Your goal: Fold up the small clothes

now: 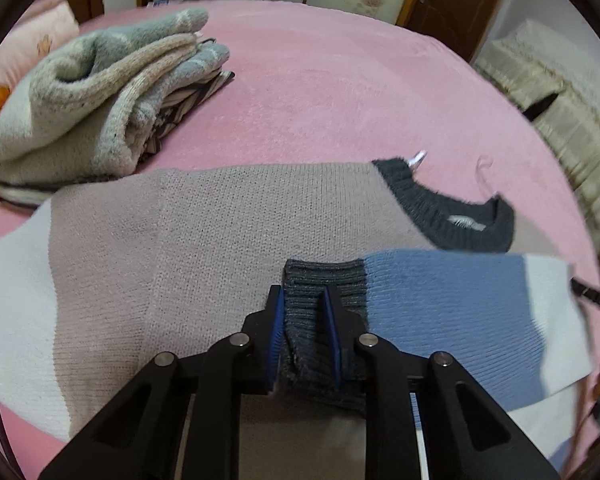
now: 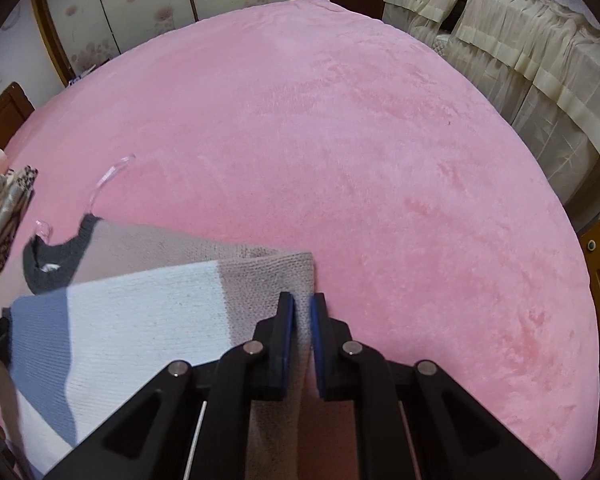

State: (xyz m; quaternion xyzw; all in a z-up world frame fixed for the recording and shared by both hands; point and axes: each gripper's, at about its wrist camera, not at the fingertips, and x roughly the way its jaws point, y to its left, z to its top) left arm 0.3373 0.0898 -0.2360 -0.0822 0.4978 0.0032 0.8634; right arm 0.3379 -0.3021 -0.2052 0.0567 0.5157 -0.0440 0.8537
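Pink plush bed point(image 2: 380, 140) fills a room with floral-panelled wardrobe doors point(image 2: 140, 4).

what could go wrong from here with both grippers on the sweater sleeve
1. The left gripper pinches only the dark ribbed cuff, so the stretchy knit may slip out.
2. The right gripper holds just the sleeve edge; uneven pulling could skew the fold.
3. The sleeve may drag over the collar.
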